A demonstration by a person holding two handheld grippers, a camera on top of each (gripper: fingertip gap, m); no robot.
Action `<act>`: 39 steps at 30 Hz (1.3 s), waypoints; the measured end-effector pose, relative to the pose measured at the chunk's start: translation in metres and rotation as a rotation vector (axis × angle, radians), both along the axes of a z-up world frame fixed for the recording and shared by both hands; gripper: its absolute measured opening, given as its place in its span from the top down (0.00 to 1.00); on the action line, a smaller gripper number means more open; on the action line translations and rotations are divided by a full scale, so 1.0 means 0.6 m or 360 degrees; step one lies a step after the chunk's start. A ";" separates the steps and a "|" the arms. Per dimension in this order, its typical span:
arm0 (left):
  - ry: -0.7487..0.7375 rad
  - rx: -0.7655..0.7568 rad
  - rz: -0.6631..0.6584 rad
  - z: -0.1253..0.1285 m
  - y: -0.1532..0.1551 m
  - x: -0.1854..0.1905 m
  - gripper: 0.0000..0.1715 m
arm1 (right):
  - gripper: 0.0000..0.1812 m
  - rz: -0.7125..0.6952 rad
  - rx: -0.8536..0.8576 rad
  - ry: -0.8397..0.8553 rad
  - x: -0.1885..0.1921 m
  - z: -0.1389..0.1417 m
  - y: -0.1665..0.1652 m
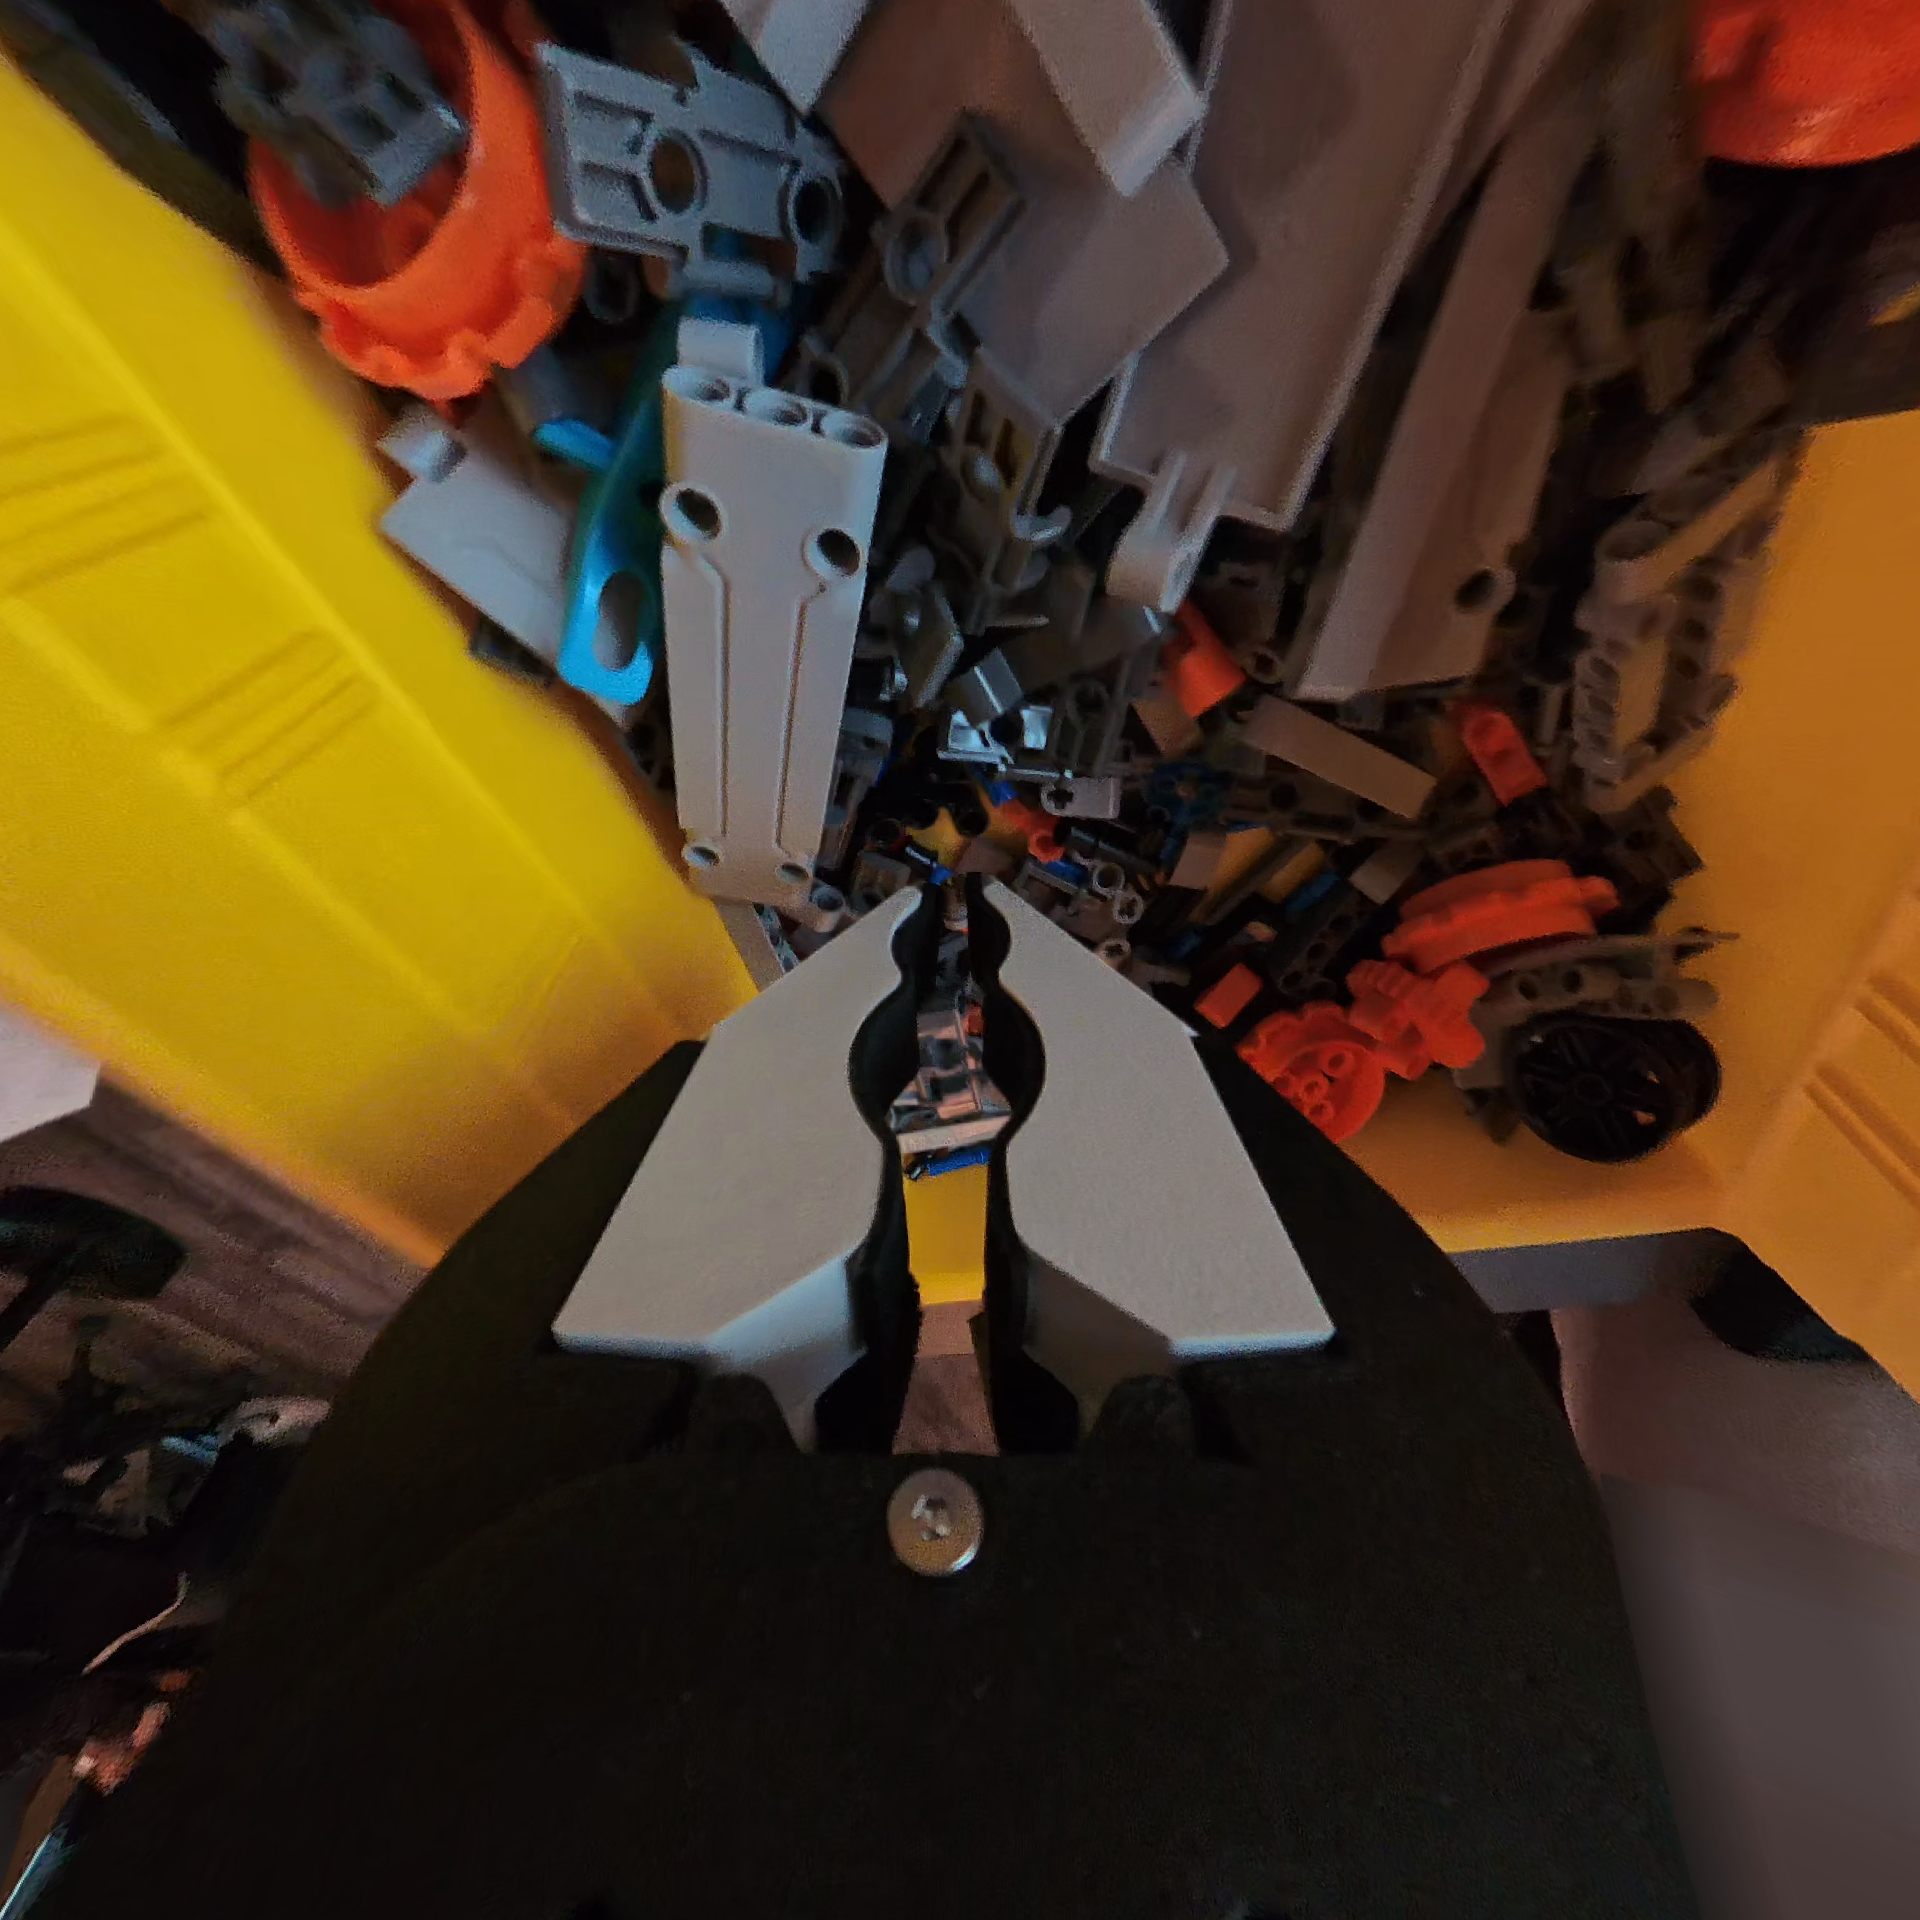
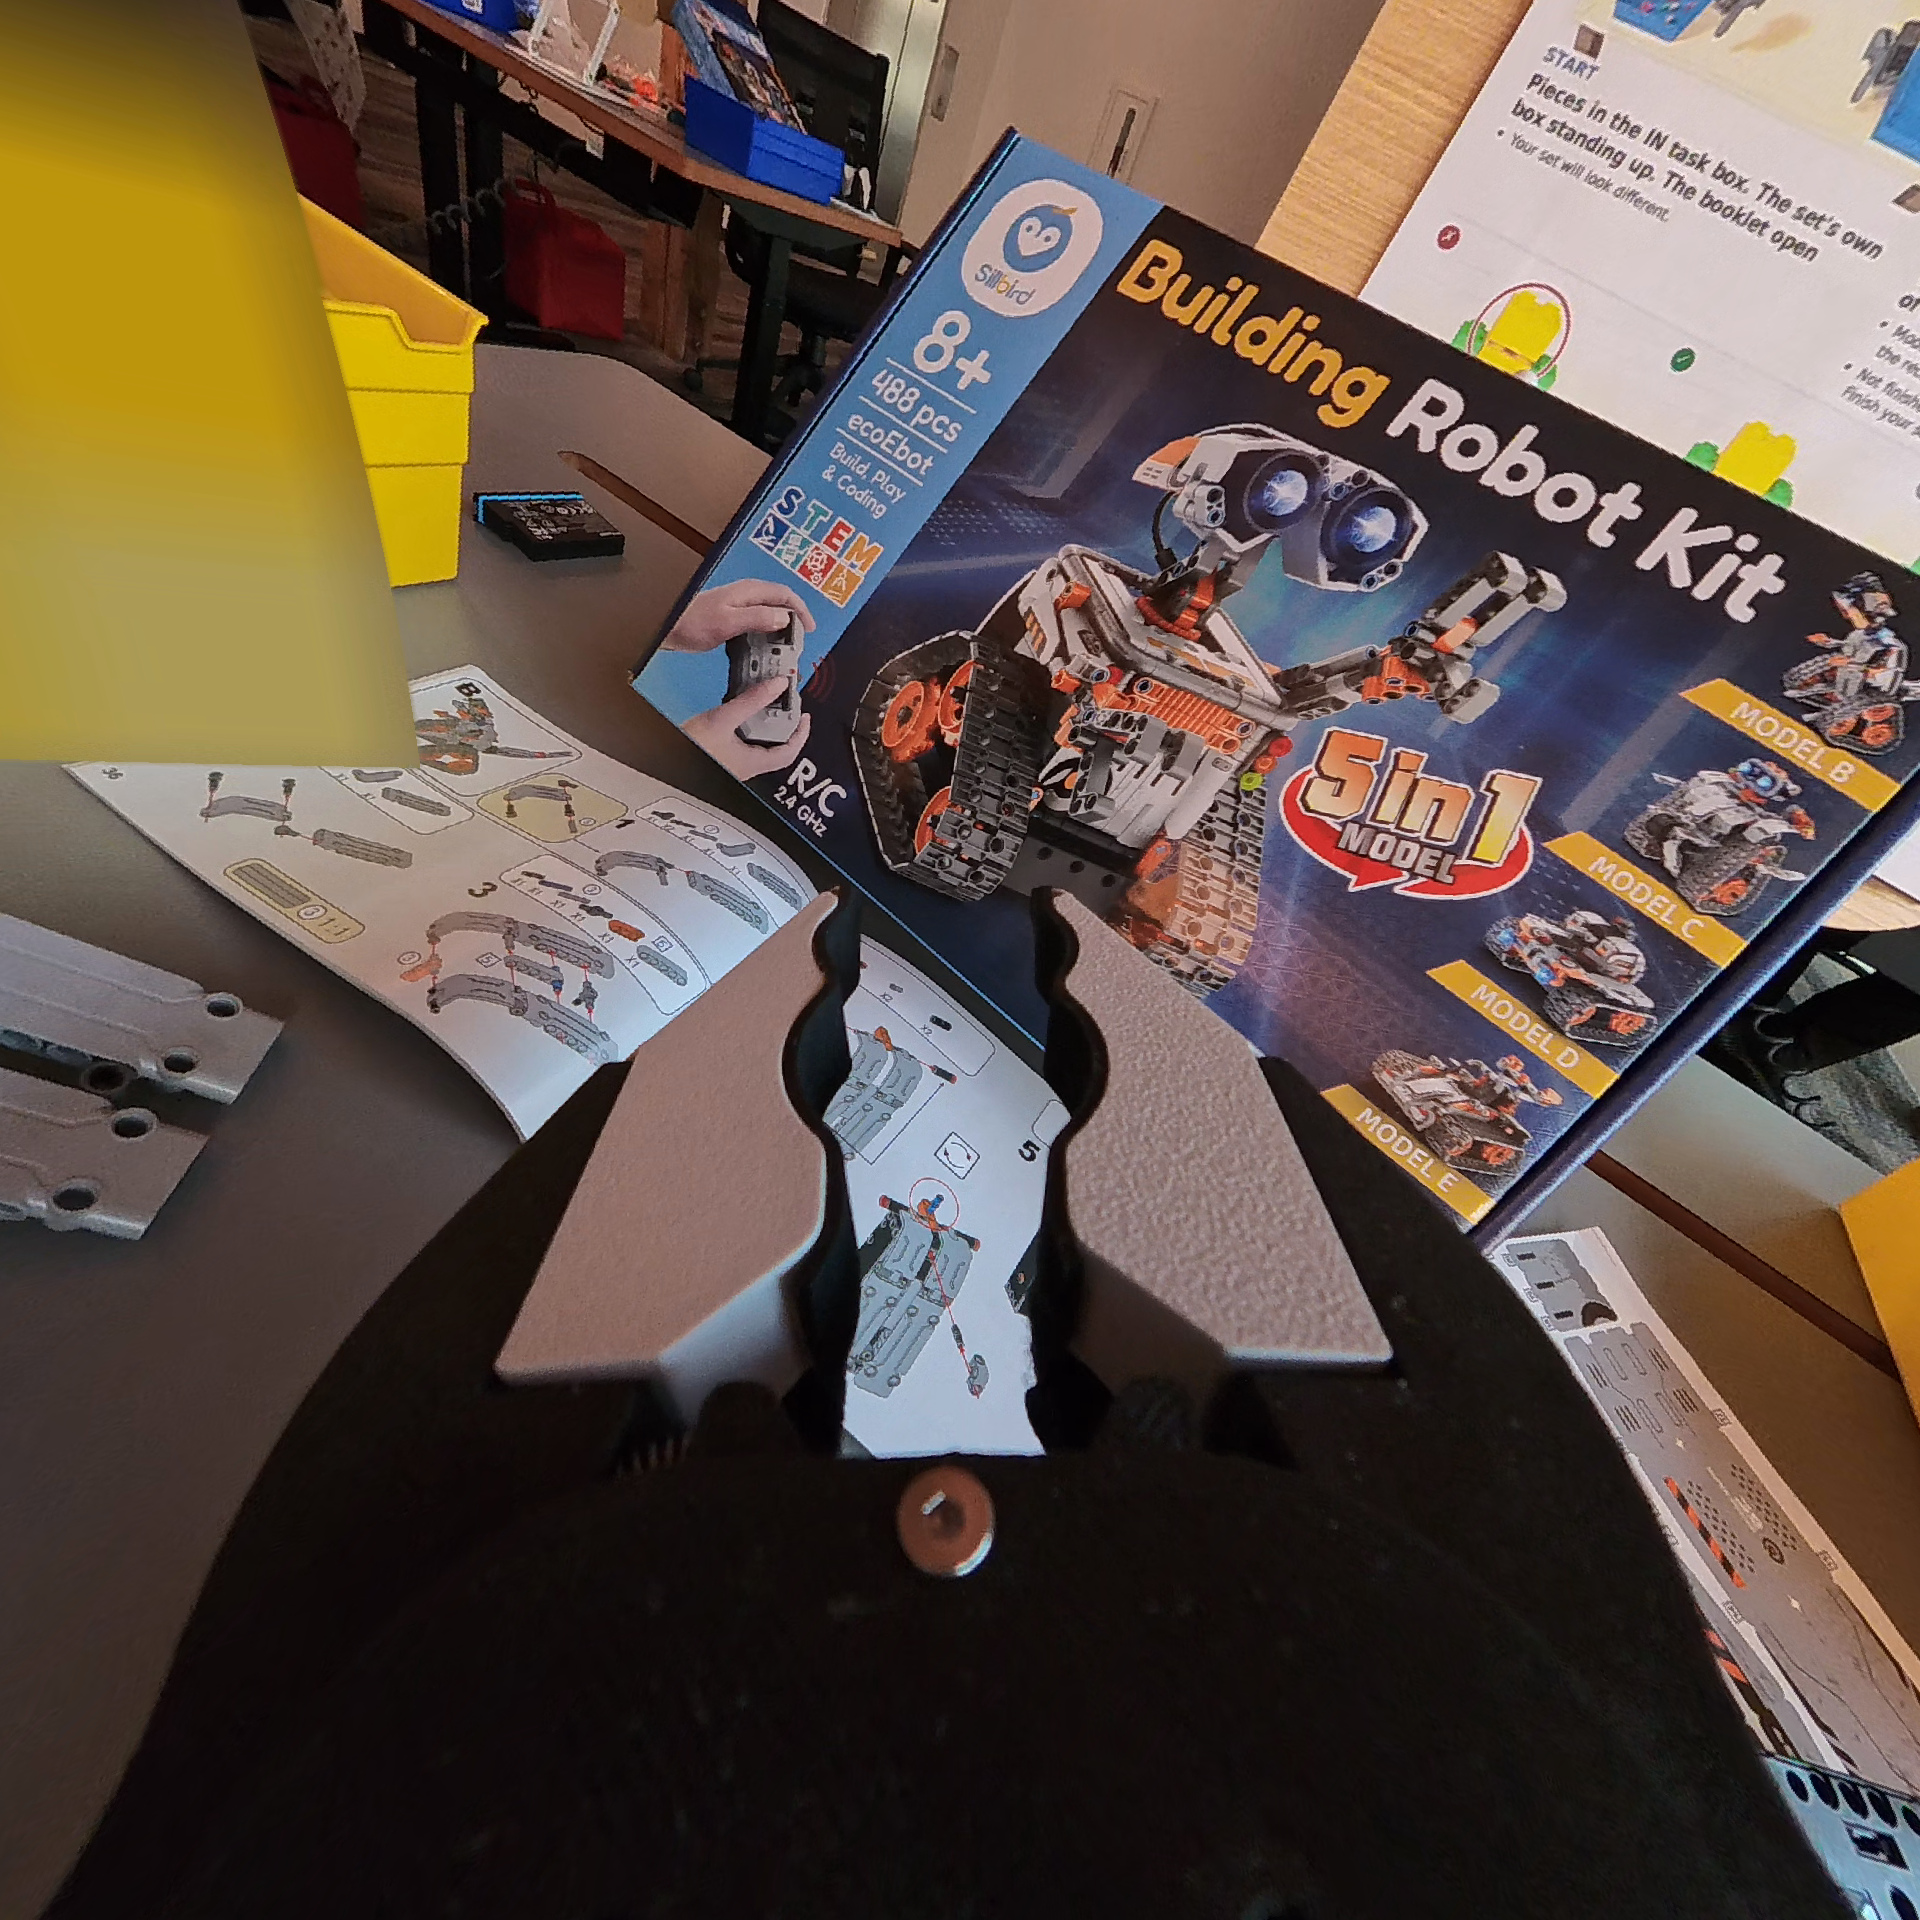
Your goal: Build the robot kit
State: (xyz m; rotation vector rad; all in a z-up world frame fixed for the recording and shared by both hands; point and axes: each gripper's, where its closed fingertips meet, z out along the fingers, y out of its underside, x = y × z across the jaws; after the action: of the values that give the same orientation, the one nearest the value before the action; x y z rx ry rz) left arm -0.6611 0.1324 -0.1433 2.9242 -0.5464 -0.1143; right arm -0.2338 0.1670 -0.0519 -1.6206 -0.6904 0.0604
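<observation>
surface: grey tabletop [image 2: 260,1351] in an office-like room, desks and chairs far behind.
left gripper: left gripper [image 1: 948,914] tips nearly together, a thin slit between the pads; whether a small piece is pinched there, cannot tell. It points down into a yellow plastic bin [image 1: 260,727].
bin contents: tips just above small dark and blue bits; just beyond, a long light-grey tapered panel with pin holes [image 1: 764,644]; orange gear pieces [image 1: 1382,1018] and a black spoked wheel [image 1: 1605,1086] to the right; an orange ring-shaped hub [image 1: 416,239] and big grey plates farther off.
right gripper: right gripper [image 2: 940,904] spread, nothing between the fingers, hovering over an open white instruction booklet [image 2: 499,883].
beyond booklet: blue-and-black cardboard kit box with robot picture [image 2: 1299,675] standing tilted; two grey flat panels [image 2: 94,1091] lying at left.
handling note: judgement only: in so dense a pile, approach one piece steeply, tips clear of neighbours.
</observation>
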 end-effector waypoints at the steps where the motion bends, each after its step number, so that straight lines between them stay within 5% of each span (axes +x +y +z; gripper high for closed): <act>1: -0.0020 0.0053 0.0003 0.012 0.002 0.005 0.99 | 0.82 0.0001 0.0000 -0.0002 0.000 0.000 0.000; 5: -0.0309 0.0367 -0.0076 0.080 0.027 0.076 0.99 | 0.82 0.0008 -0.0001 -0.0005 -0.003 -0.001 0.000; 9: -0.0960 0.0533 -0.0358 0.162 0.016 0.245 0.98 | 0.82 0.0013 0.0000 -0.0008 -0.005 0.000 -0.001; 11: -0.1052 0.0348 -0.0529 0.152 -0.024 0.303 0.98 | 0.82 0.0009 0.0015 -0.0012 -0.004 0.003 -0.001; 16: -0.0754 -0.0076 -0.0778 0.045 -0.072 0.374 0.99 | 0.82 -0.0006 0.0032 -0.0020 0.001 0.008 -0.001; 20: -0.0455 -0.0148 -0.0920 -0.016 -0.078 0.383 0.98 | 0.82 -0.0011 0.0043 -0.0027 0.004 0.011 -0.002; 25: -0.0381 -0.0190 -0.0911 -0.037 -0.080 0.387 0.98 | 0.82 0.0010 0.0054 -0.0047 -0.004 0.013 -0.005; 27: -0.0423 -0.0201 -0.0933 -0.034 -0.085 0.392 0.89 | 0.82 0.0018 0.0055 -0.0071 -0.008 0.010 -0.006; 29: -0.0445 -0.0167 -0.0963 -0.024 -0.083 0.392 0.78 | 0.82 0.0026 0.0054 -0.0095 -0.011 0.007 -0.007; 34: -0.0455 0.0135 -0.0874 0.042 -0.043 0.349 0.84 | 0.82 0.0034 0.0068 -0.0126 -0.015 0.008 -0.009; 35: -0.0501 0.0188 -0.0827 0.061 -0.039 0.337 0.93 | 0.82 0.0033 0.0073 -0.0127 -0.015 0.009 -0.009; 38: -0.0598 0.0298 -0.0671 0.113 -0.041 0.281 0.95 | 0.82 0.0031 0.0082 -0.0132 -0.014 0.010 -0.009; 39: -0.0711 0.0328 -0.0624 0.133 -0.046 0.277 0.87 | 0.82 0.0029 0.0081 -0.0134 -0.013 0.009 -0.009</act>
State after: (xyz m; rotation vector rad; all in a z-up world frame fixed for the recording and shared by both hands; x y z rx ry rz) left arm -0.4951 0.1051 -0.0636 2.9986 -1.2387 0.4747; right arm -0.2416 0.1615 -0.0462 -1.5750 -0.7655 -0.0120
